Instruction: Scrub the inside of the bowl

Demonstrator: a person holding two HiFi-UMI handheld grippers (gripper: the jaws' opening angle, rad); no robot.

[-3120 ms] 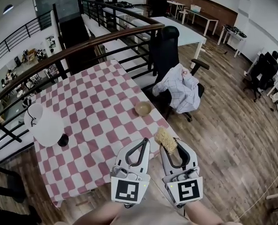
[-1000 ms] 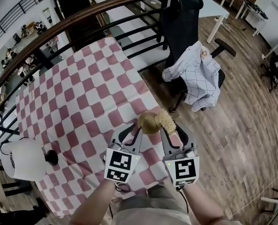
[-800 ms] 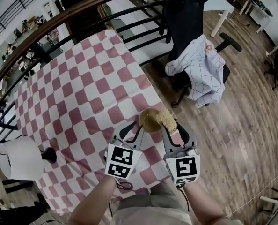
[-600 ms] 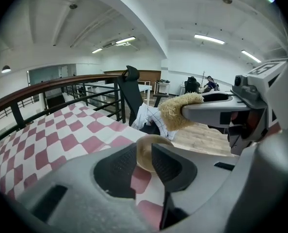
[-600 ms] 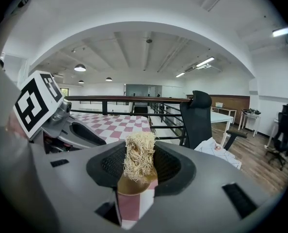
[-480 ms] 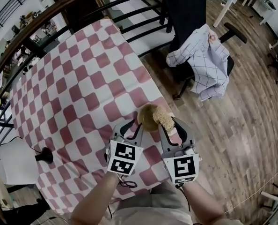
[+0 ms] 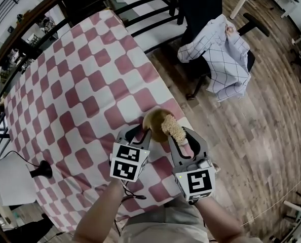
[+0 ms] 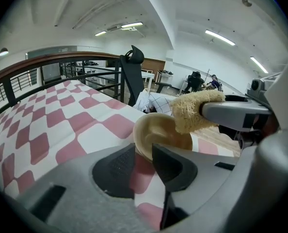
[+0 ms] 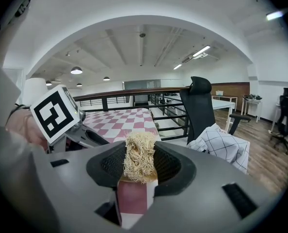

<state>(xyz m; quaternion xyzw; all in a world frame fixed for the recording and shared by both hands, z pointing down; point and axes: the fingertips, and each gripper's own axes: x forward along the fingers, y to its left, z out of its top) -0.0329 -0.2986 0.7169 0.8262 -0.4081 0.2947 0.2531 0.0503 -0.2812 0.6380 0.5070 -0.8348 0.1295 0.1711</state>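
The bowl [image 7: 153, 121], a small tan one, sits just below the middle of the head view, at the near right edge of the table [image 7: 84, 80] with its red-and-white checked cloth. In the left gripper view it appears tipped, its hollow turned toward the right side of the frame, though how much it leans is hard to judge.

The left gripper [image 7: 138, 134] has its jaws drawn in on the bowl's near rim, which shows pinched between the two pads, steadying it. The right gripper [image 7: 177, 138] comes in from the lower right with its jaws clamped on a straw-coloured fibre scrubber [image 9: 140, 155]. The scrubber's free end lies over the bowl's right rim and reaches into the hollow; whether it presses on the inner wall or only rests above it cannot be told.

By the look of it the set-up is done: bowl held, scrubber in hand and brought to the mouth. The scrubbing itself seems at or near its start, and no view shows how much of the inside has been worked, so the sweep round the inner wall and bottom is likely left to do.

Farther out, a dark office chair [image 7: 201, 9] draped with a checked garment [image 7: 222, 54] stands at upper right on the wood floor, and a white lamp [image 7: 6, 178] sits at lower left.
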